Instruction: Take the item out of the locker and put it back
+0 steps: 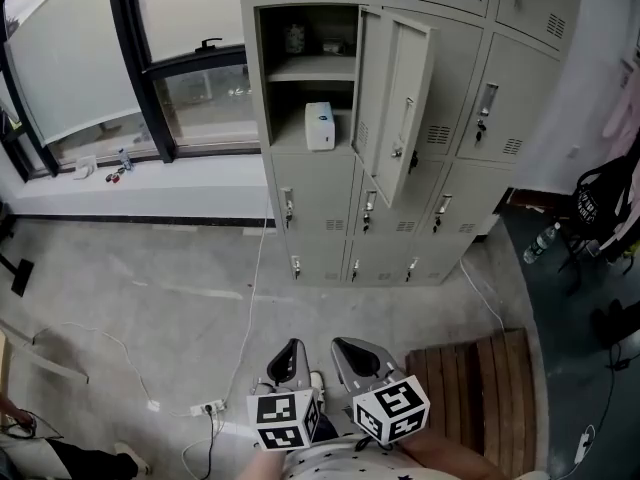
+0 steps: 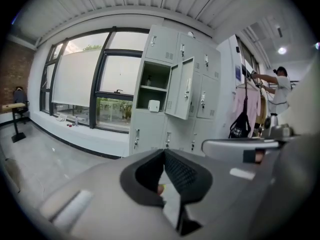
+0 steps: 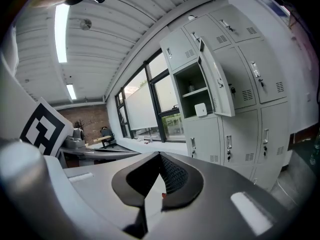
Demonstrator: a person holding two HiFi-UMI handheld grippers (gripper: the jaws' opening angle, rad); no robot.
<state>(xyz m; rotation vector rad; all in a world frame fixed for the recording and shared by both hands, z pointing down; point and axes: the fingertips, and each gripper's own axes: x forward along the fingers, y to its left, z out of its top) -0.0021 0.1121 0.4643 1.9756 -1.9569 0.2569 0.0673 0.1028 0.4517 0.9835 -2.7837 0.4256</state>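
Note:
A white box-shaped item point(image 1: 319, 125) stands on the lower shelf of the open grey locker point(image 1: 306, 76), whose door point(image 1: 397, 103) swings out to the right. Small things sit on the locker's upper shelf, too small to tell. Both grippers hang low near my body, well short of the lockers. My left gripper point(image 1: 289, 360) and right gripper point(image 1: 356, 354) are both shut with nothing between the jaws. In the left gripper view the item point(image 2: 154, 105) shows far off beyond the left gripper point(image 2: 164, 152). The right gripper view has the item point(image 3: 201, 109) beyond the right gripper point(image 3: 160, 156).
A wooden slatted platform point(image 1: 475, 388) lies on the floor at right. A power strip point(image 1: 208, 407) with white cables runs across the concrete. Windows and a sill point(image 1: 140, 173) stand left of the lockers. A bottle point(image 1: 540, 242) and a dark bag point(image 1: 600, 203) sit at right. A person point(image 2: 280, 91) stands far right.

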